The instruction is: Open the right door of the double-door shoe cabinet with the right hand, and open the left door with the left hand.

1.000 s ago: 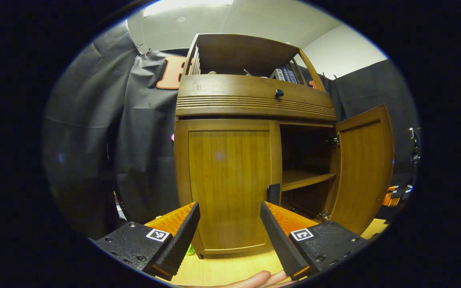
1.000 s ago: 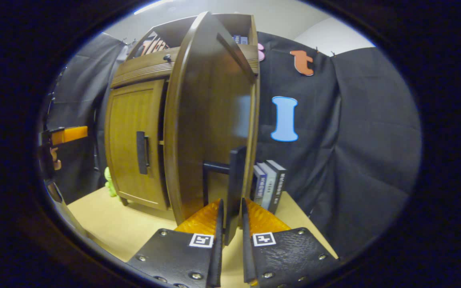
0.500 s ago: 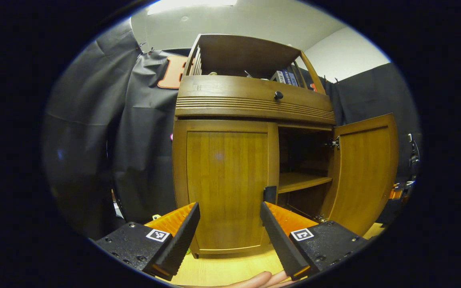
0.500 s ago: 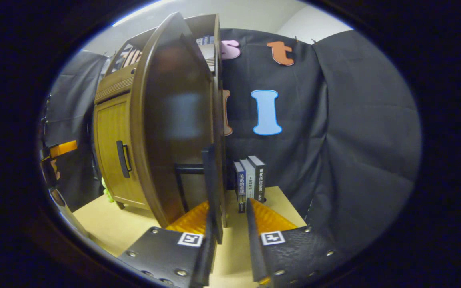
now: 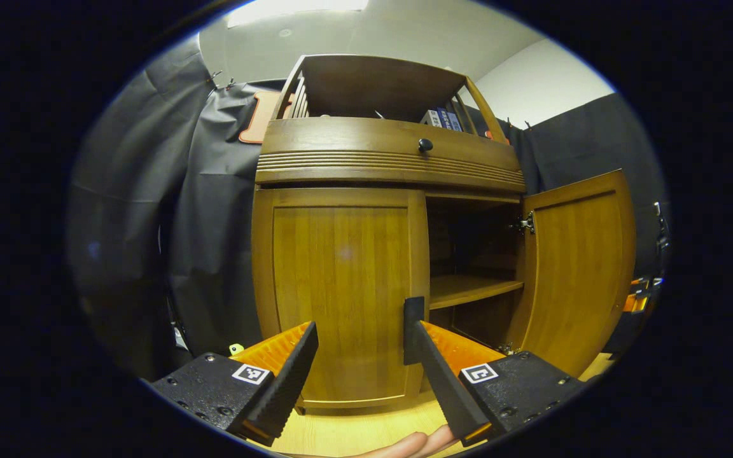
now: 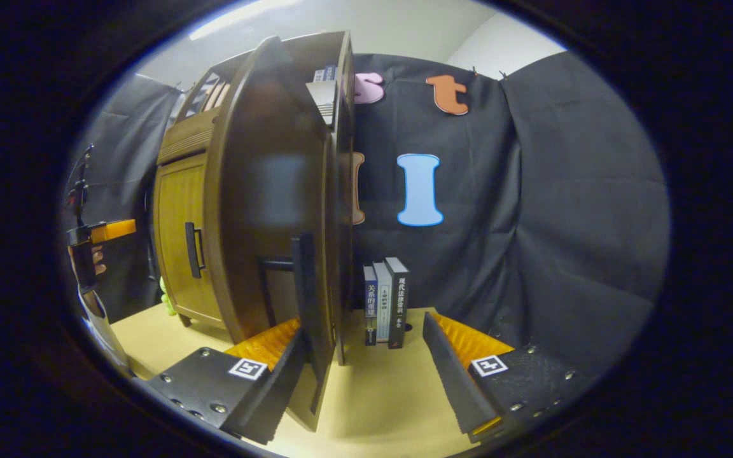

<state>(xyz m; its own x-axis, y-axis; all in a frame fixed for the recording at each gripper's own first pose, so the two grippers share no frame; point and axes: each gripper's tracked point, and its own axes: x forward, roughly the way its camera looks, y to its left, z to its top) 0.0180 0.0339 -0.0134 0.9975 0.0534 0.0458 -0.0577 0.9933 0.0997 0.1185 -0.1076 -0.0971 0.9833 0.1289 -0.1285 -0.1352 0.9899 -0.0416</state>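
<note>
Reaching toward the closed left door (image 5: 341, 292), the left hand-held gripper (image 5: 363, 366) at the bottom of the left gripper view gapes wide and empty, its handle (image 5: 413, 329) just off one finger; I judge the next move is to close on that handle and pull. Beyond it, at centre right, the right door (image 5: 579, 267) stands swung out, its step apparently done. The right hand-held gripper (image 6: 366, 375) is spread wide, holding nothing, beside that door's edge (image 6: 322, 305), with three books (image 6: 384, 302) upright on the bench (image 6: 379, 407) behind; two doors, two grippers.
</note>
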